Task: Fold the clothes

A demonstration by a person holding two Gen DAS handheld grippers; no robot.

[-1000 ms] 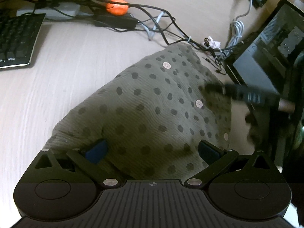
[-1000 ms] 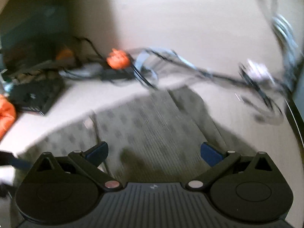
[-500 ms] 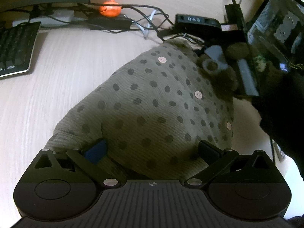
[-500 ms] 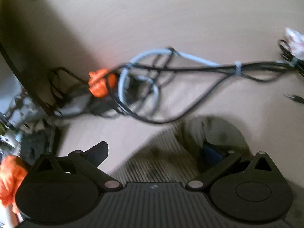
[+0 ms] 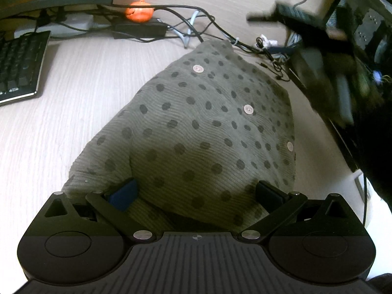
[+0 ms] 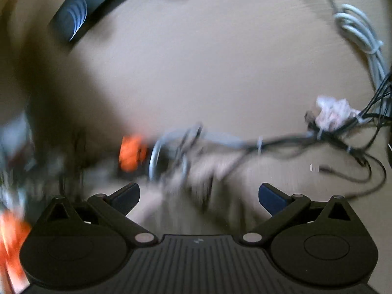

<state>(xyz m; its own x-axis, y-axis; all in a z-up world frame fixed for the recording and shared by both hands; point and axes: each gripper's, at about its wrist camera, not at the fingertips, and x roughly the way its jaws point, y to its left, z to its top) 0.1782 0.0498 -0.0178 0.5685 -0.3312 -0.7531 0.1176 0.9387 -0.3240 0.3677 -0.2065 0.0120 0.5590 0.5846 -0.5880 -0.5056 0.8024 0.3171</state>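
Since half a second ago, the right gripper (image 5: 316,56) is pulling off the far corner of the olive-green dotted corduroy garment with pale buttons (image 5: 208,132) — blurred at the upper right. The garment is lying bunched on the pale wood-grain tabletop (image 5: 61,112), and the left gripper (image 5: 196,193) is resting over its near edge, fingers spread wide, gripping nothing.

From the right wrist, everything is smearing — fingers (image 6: 272,197) gaping wide and holding nothing above a tangle of black and grey cables (image 6: 281,144) and a small orange pumpkin-shaped ornament (image 6: 132,153).
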